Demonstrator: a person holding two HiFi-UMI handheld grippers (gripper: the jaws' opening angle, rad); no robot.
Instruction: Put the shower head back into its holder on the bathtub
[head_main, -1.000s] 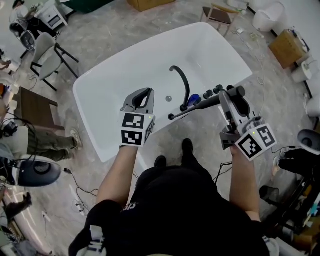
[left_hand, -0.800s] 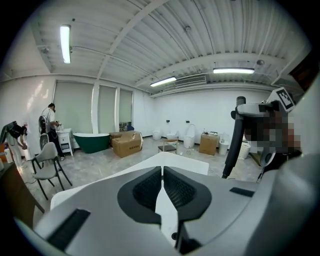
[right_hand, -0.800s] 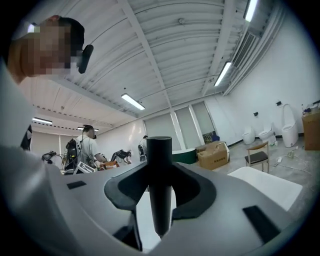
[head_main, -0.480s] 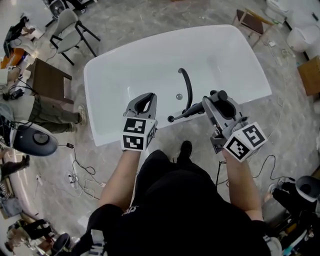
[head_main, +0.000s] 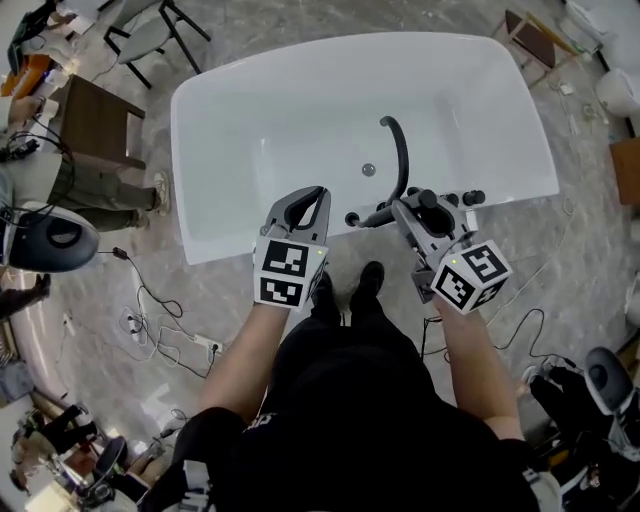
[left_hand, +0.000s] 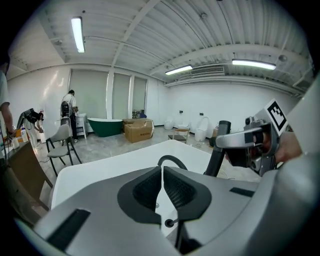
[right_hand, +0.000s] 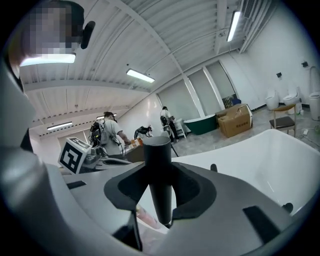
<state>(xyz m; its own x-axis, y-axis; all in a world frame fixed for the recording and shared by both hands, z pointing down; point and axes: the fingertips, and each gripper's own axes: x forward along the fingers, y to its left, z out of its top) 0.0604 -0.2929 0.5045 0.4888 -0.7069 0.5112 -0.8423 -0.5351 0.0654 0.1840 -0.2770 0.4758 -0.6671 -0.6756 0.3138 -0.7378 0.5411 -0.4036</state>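
Just two tools (head_main: 310, 195) (head_main: 402, 208), one shower head (head_main: 372, 215)

The head view looks steeply down on the bathtub (head_main: 250, 100), the left tongs (head_main: 303, 200) and the right tongs (head_main: 408, 208). Each gripper view sits close behind its own tongs, facing nearly level across that bathtub. The left gripper view also catches the right tongs.

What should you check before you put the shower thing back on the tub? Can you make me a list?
1. Right gripper clamped on the shower head: ok.
2. Left gripper shut, empty and off to the side: ok.
3. Shower head close to the bathtub's near rim, beside the faucet: ok.
4. Holder in sight: cannot tell, the right gripper covers that bit of rim.
5. Hose free of tangles: cannot tell, no hose shows.
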